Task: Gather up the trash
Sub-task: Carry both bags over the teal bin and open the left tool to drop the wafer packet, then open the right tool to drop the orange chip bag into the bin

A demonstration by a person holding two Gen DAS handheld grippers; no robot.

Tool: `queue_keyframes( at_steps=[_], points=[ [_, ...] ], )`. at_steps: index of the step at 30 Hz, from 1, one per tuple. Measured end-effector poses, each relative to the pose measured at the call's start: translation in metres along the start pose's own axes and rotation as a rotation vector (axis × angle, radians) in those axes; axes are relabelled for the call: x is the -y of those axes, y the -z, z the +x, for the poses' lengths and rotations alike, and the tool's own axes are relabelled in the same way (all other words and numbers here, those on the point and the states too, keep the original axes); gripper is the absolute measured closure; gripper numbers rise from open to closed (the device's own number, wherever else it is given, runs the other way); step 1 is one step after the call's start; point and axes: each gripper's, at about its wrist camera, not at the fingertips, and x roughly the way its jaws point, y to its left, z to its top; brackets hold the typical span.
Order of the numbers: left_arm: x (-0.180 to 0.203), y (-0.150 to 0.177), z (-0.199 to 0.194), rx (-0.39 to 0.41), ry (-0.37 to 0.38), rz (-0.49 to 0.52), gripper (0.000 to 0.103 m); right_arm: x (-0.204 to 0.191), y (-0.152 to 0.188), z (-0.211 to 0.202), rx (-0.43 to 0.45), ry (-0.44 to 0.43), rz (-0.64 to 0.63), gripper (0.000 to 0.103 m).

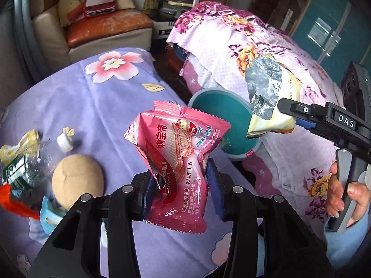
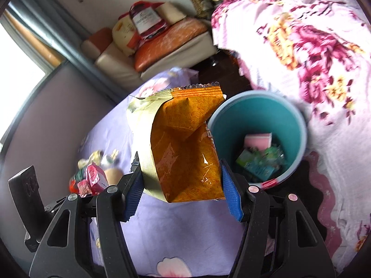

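Observation:
My left gripper [image 1: 179, 185] is shut on a pink wafer wrapper [image 1: 178, 157] and holds it above the purple flowered bedspread [image 1: 111, 106]. My right gripper [image 2: 180, 187] is shut on an orange and cream snack bag [image 2: 185, 148], held up just left of the teal bin [image 2: 299, 125]. In the left wrist view the right gripper [image 1: 287, 113] holds the same bag [image 1: 271, 99], its silver inside showing, over the bin's [image 1: 231, 113] right rim. The bin holds several wrappers [image 2: 259, 155].
More trash lies at the left of the bedspread: a crushed plastic bottle [image 1: 25, 171], a white cap [image 1: 65, 141], a yellow wrapper [image 1: 20, 146] and a tan round object [image 1: 76, 180]. A pink flowered quilt [image 1: 255, 46] lies behind the bin. A sofa [image 1: 97, 30] stands at the back.

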Motion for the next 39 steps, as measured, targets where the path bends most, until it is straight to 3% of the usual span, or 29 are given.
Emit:
queue_keyframes(
  at_steps=[11,18,26,28,33,39],
  points=[
    [0.057,-0.063,0.083,-0.093,0.049,0.070,0.060,0.060,-0.043,-0.011,0.072,0.083,0.063,0.044],
    [0.075,-0.080,0.134,-0.158,0.058,0.080,0.060,0.090,-0.057,-0.001,0.055,0.117,0.088,0.044],
    [0.087,-0.090,0.165,-0.192,0.065,0.086,0.059,0.112,-0.060,0.014,0.035,0.136,0.109,0.044],
    [0.089,-0.091,0.167,-0.188,0.059,0.085,0.043,0.115,-0.061,0.016,0.033,0.140,0.113,0.044],
    [0.090,-0.092,0.168,-0.175,0.021,0.096,0.020,0.119,-0.061,0.020,0.026,0.145,0.116,0.044],
    [0.081,-0.090,0.168,-0.173,0.013,0.068,0.012,0.117,-0.060,0.025,0.018,0.152,0.112,0.044]
  ],
)
